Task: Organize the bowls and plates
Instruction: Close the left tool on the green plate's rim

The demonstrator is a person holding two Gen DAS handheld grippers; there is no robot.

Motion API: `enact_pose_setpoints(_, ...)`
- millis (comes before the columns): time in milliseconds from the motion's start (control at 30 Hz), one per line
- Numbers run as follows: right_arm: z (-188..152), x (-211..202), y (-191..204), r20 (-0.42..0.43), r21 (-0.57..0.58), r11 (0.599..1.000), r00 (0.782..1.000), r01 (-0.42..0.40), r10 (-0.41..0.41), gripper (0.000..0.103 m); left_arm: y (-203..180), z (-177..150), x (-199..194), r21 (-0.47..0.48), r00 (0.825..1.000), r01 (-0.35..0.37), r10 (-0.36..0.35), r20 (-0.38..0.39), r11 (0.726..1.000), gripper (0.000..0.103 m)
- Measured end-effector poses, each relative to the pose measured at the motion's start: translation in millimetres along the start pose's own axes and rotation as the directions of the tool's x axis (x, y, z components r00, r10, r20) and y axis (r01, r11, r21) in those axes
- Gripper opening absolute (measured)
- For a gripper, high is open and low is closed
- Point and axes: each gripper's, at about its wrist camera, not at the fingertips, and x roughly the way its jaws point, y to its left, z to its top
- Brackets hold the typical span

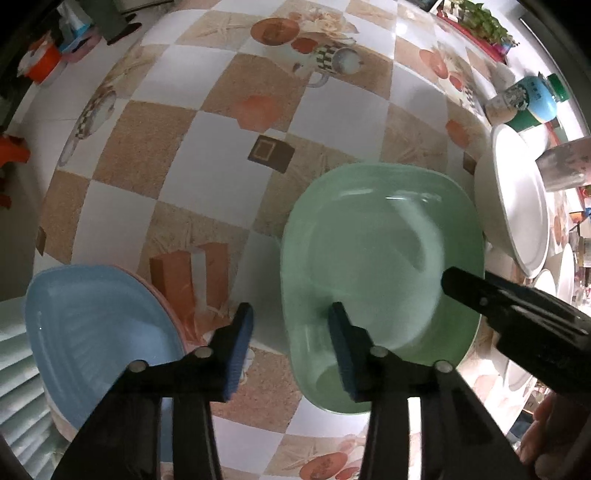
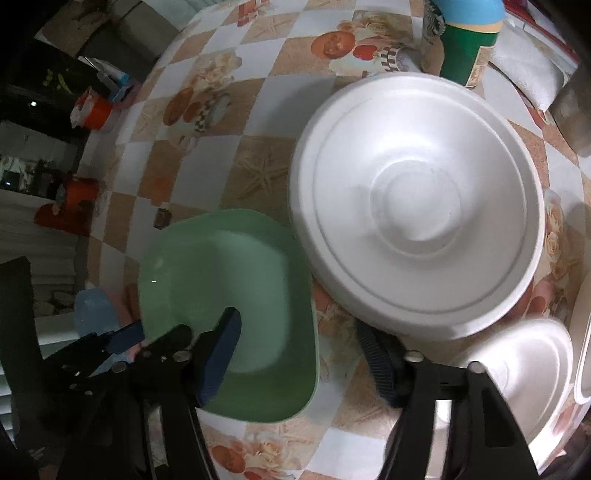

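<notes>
Before you, a checkered tablecloth (image 1: pixel 229 155) printed with fruit and mugs, a green can (image 2: pixel 467 48) with blue lid, potted greenery (image 1: pixel 484 22), an orange container (image 2: pixel 94 110).

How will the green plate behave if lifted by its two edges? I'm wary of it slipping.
The green plate looks glossy, with a light streak across it, so the pads may slide on its rim. Its smooth moulded shape suggests rigid plastic: probably light and stiff. Left gripper and right gripper straddle opposite rims, so uneven lifting could tilt it.
</notes>
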Motion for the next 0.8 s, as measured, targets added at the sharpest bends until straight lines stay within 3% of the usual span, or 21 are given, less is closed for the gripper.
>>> enact_pose_setpoints(67, 1, 8, 2, -0.031, 0.0, 1.0, 0.999, 0.026, -0.026, 0.035, -1, 1, 1, -0.002, 1.0, 0.009, -0.009, -0.002, 1.0, 0.027)
enact_pose_setpoints(100, 1, 8, 5, -0.023, -0.01, 1.0, 0.999, 0.024, -0.024, 0.035, -3, 3, 1, 0.002, 1.0, 0.012, -0.012, -0.003, 1.0, 0.023)
enact_pose_setpoints(200, 0, 10, 12, -0.029, -0.039, 0.999, 0.999, 0.029, -0.03, 0.025, -8, 8, -1, 0.009, 1.0, -0.022, 0.022, 0.003, 1.0, 0.018)
enact_pose_setpoints(300, -4, 11, 9, -0.043, -0.03, 0.999, 0.999, 0.025, -0.026, 0.015, -4, 9, -3, 0.008, 1.0, -0.006, 0.006, -0.006, 1.0, 0.016)
enact_pose_setpoints(433, -18, 1, 6, -0.049, -0.027, 1.0, 0.999, 0.005, -0.006, 0.013, -14, -1, -14, 0.088, 0.999, -0.051, 0.05, 0.023, 0.995, 0.016)
enact_pose_setpoints(800, -85, -35, -10, -0.013, 0.081, 0.997, 1.0, 0.015, -0.014, 0.014, -44, -44, -34, 0.211, 0.999, -0.033, 0.032, 0.011, 0.977, 0.016)
